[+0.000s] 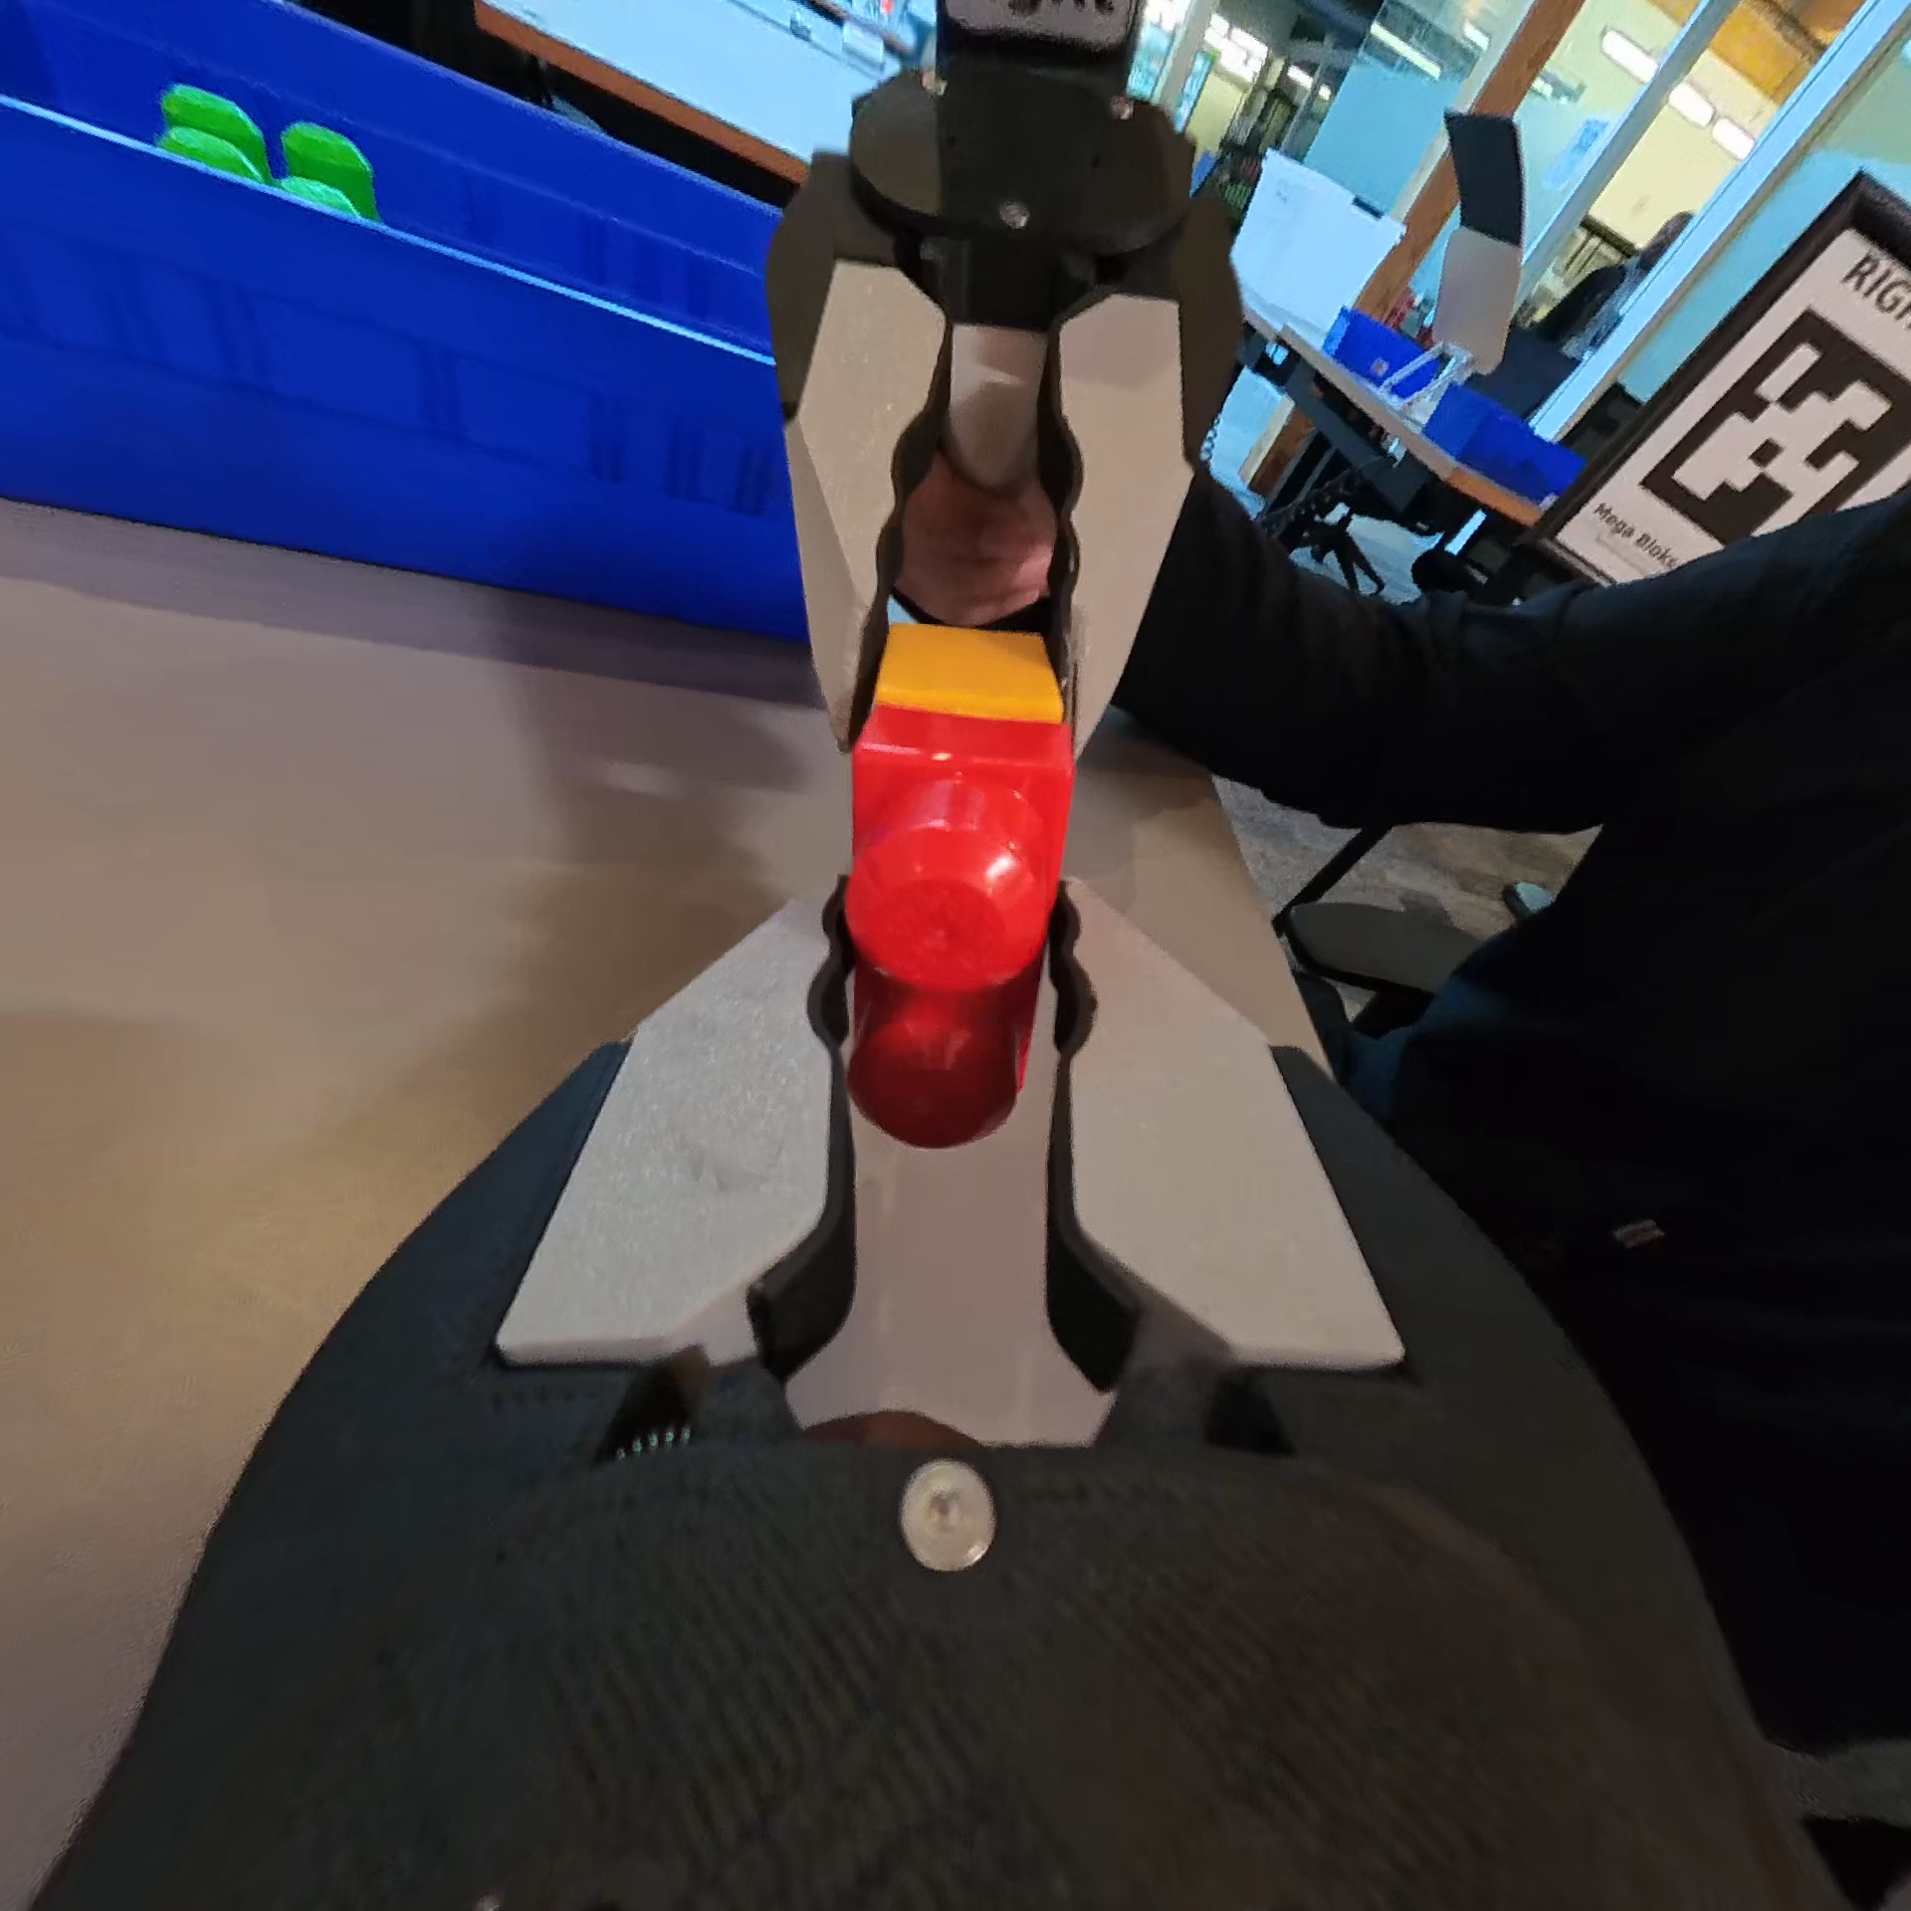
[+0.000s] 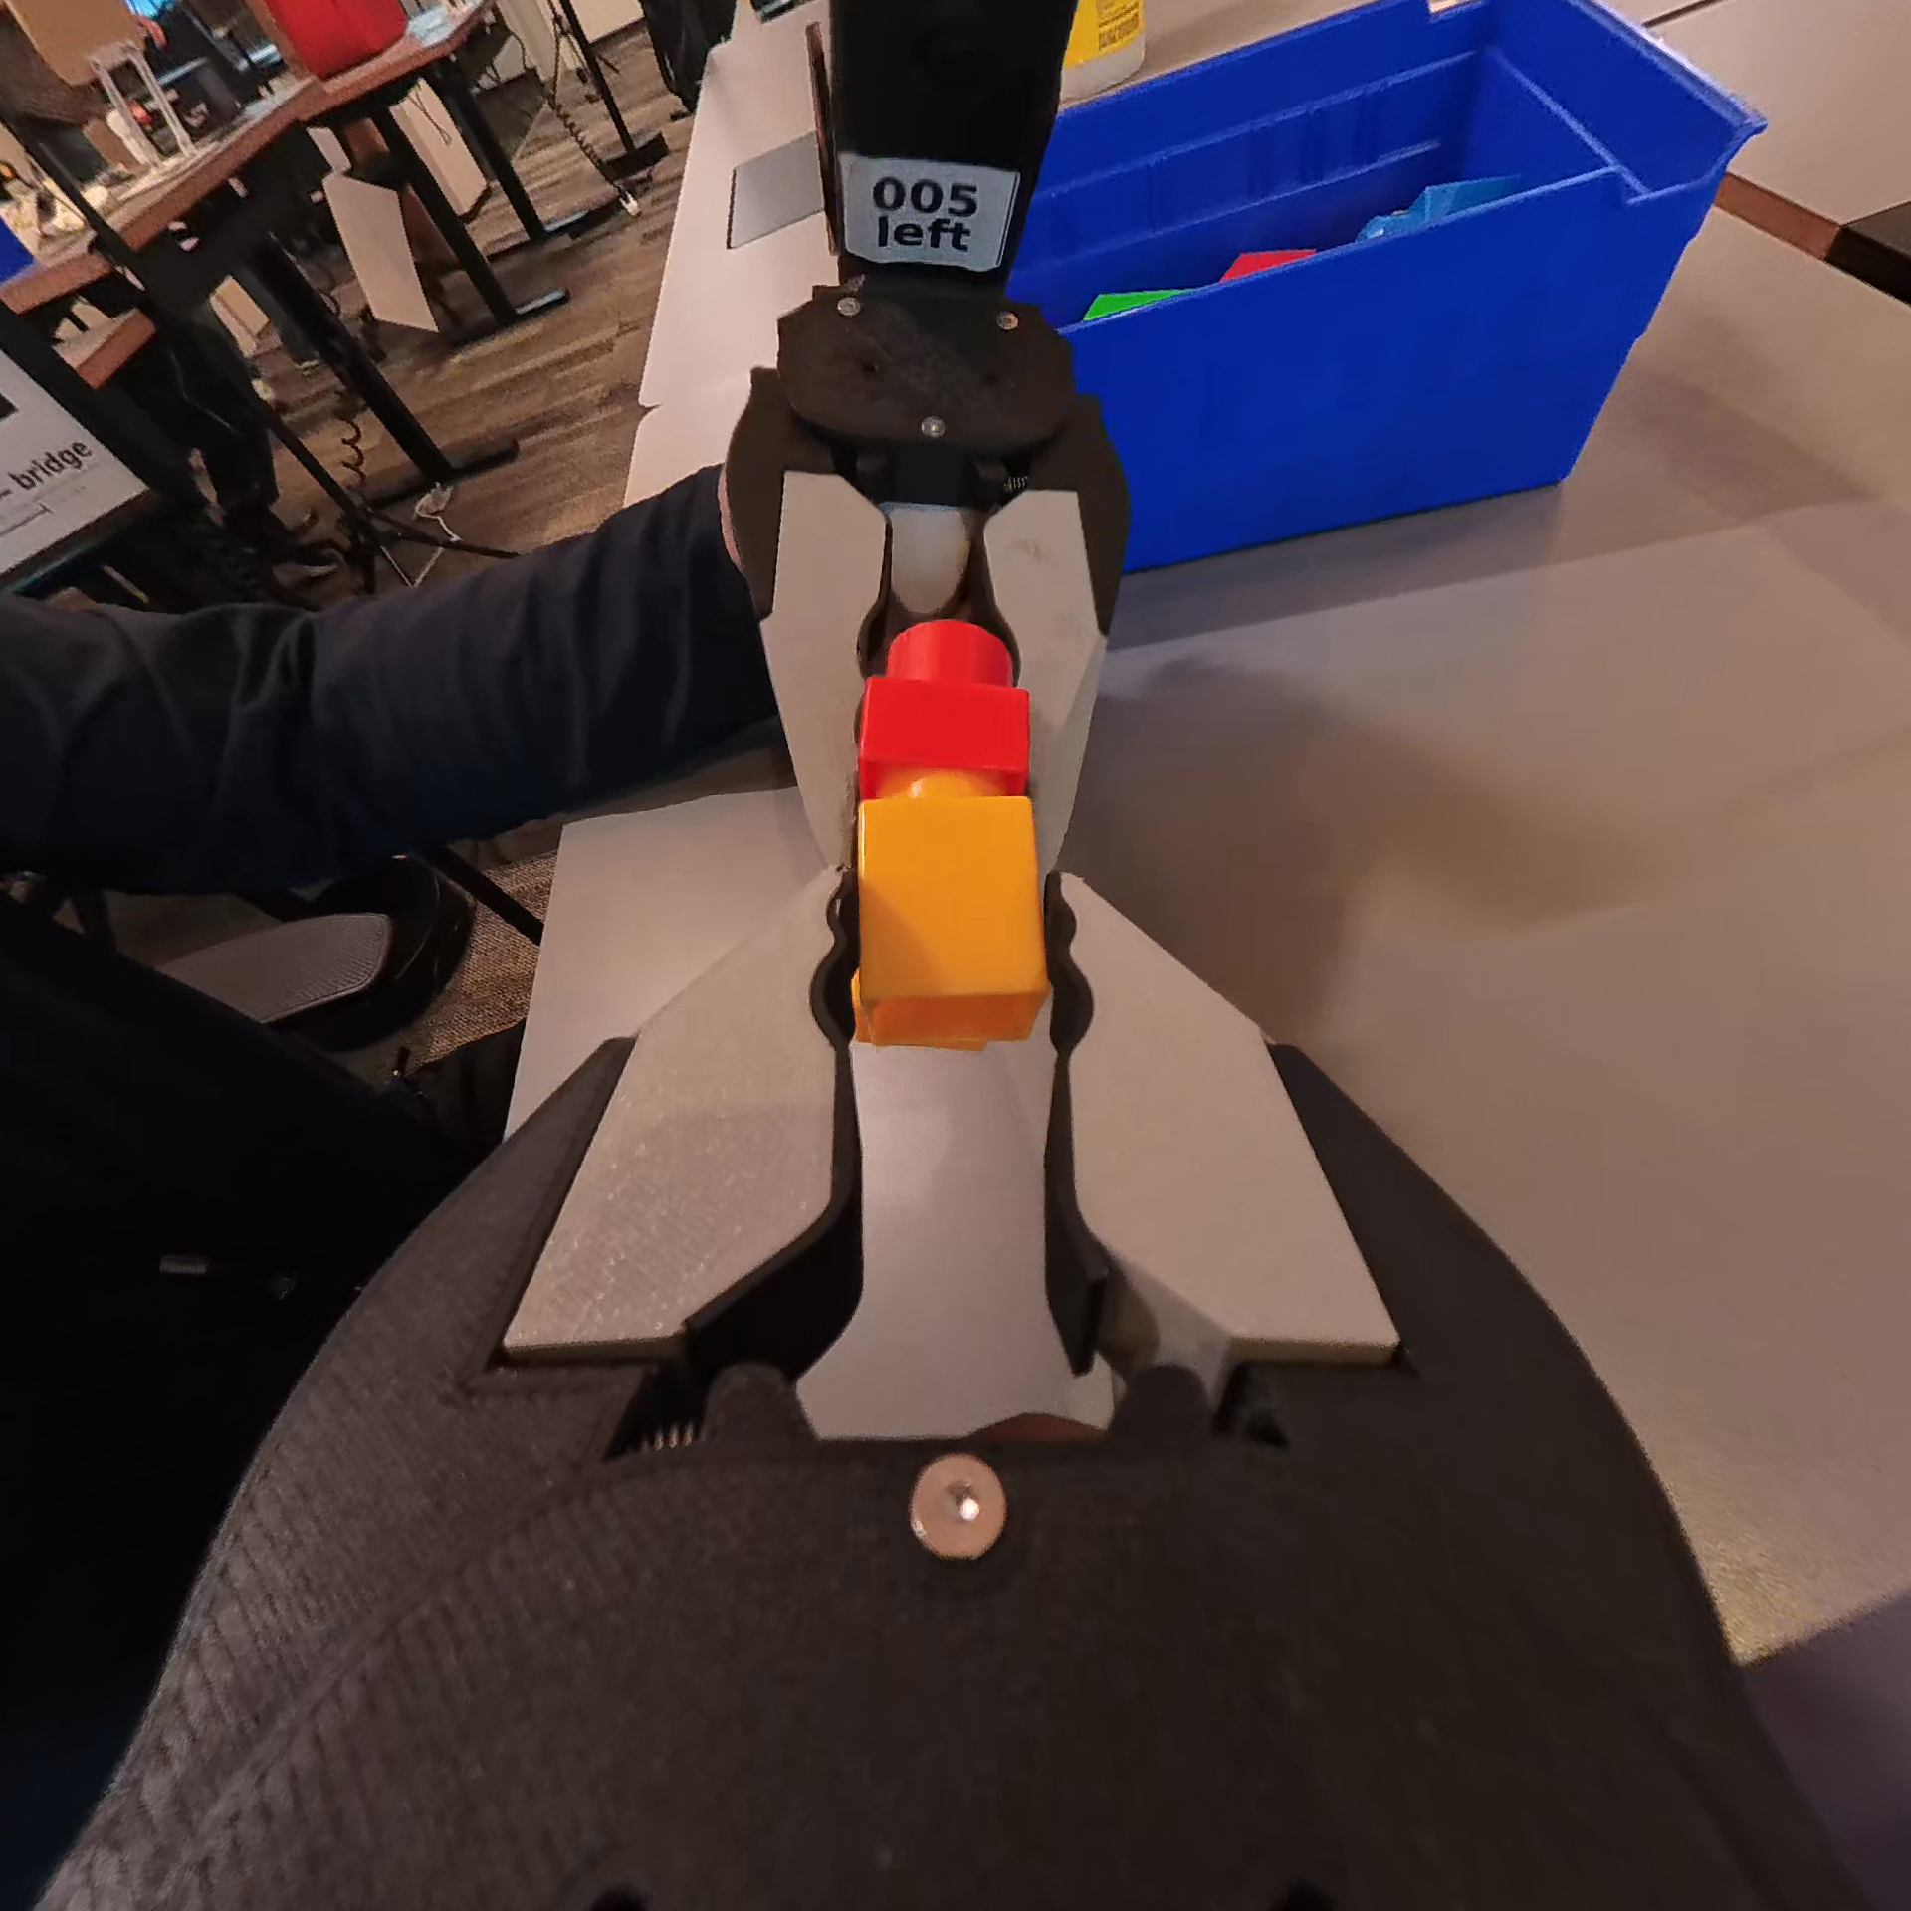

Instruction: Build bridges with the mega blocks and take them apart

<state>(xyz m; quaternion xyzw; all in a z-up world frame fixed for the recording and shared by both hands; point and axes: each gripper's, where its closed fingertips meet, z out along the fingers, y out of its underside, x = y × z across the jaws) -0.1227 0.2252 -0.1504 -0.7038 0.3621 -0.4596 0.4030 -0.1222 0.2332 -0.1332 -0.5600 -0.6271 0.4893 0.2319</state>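
left gripper point(image 1: 951, 931): black ribbed printed body, grey wedge fingers point(image 1: 714, 1138), wavy black pads, silver screw point(image 1: 946, 1515) | right gripper point(image 2: 951, 931): same build | person: dark long sleeve point(image 2: 362, 714)

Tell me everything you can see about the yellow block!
The yellow block is a small, shiny plastic cube with one round stud on its end. It is up in the air over the table, squeezed between the fingers of the right gripper. Its stud pokes into the red block, but not all the way, so a bit of stud shows. The left gripper holds the red block.
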